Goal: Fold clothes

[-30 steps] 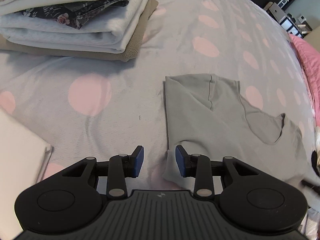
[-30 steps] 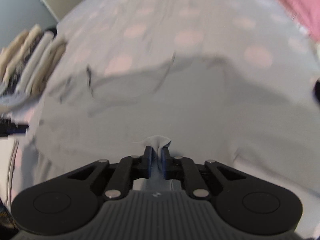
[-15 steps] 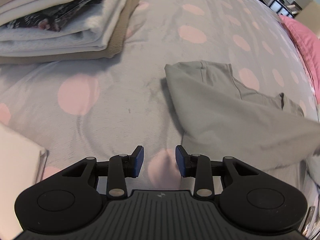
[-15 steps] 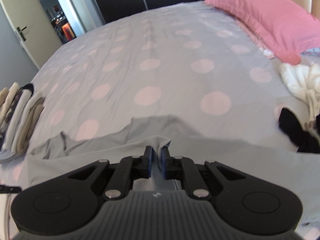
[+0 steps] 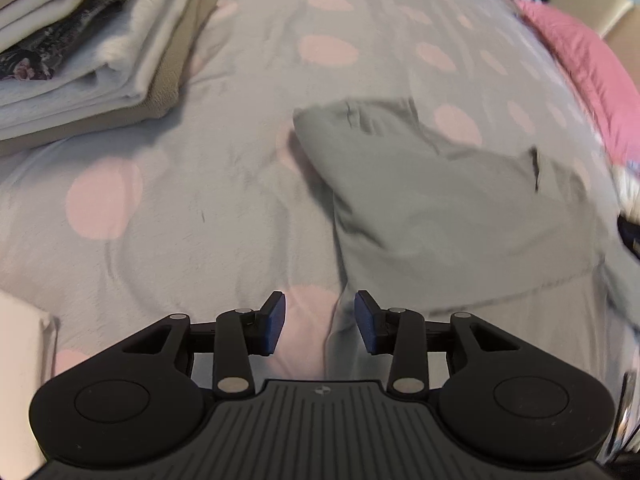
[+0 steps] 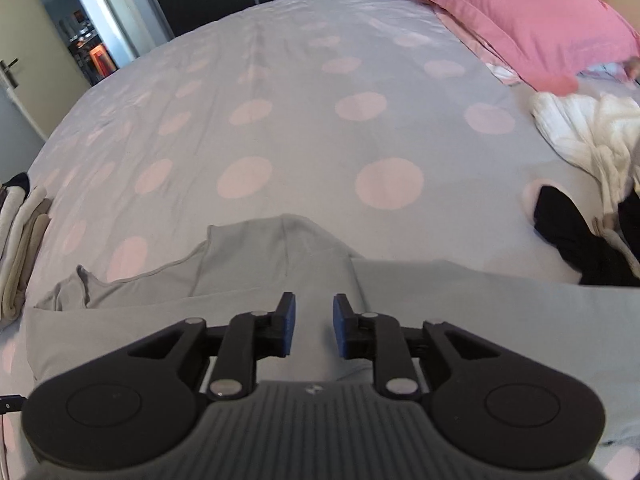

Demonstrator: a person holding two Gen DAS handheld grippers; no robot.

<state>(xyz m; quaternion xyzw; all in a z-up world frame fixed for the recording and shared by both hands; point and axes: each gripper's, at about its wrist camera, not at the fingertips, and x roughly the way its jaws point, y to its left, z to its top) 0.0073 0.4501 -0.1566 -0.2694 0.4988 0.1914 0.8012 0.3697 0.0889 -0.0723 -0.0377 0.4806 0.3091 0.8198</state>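
Grey top (image 5: 448, 208), lying centre-right in the left wrist view, doubled over on the dotted bedspread (image 5: 168, 208), its lower edge running down between the pads of the left gripper (image 5: 320, 322). That gripper stands spread, with nothing pinched. In the right wrist view the right gripper (image 6: 314, 326) is likewise spread, poised above the same cloth, whose neckline and sleeve lie at lower left of the frame. A stack of folded clothes (image 5: 80, 52) occupies the upper left of the left view; unfolded white and black garments (image 6: 592, 184) lie at the right edge of the right view, below a pink pillow (image 6: 512, 20). The fabric appears thin, light and limp: it should drape and crease readily and slide over the bedspread. Hold is best taken at a hem, corner or folded edge, pinching all layers together.
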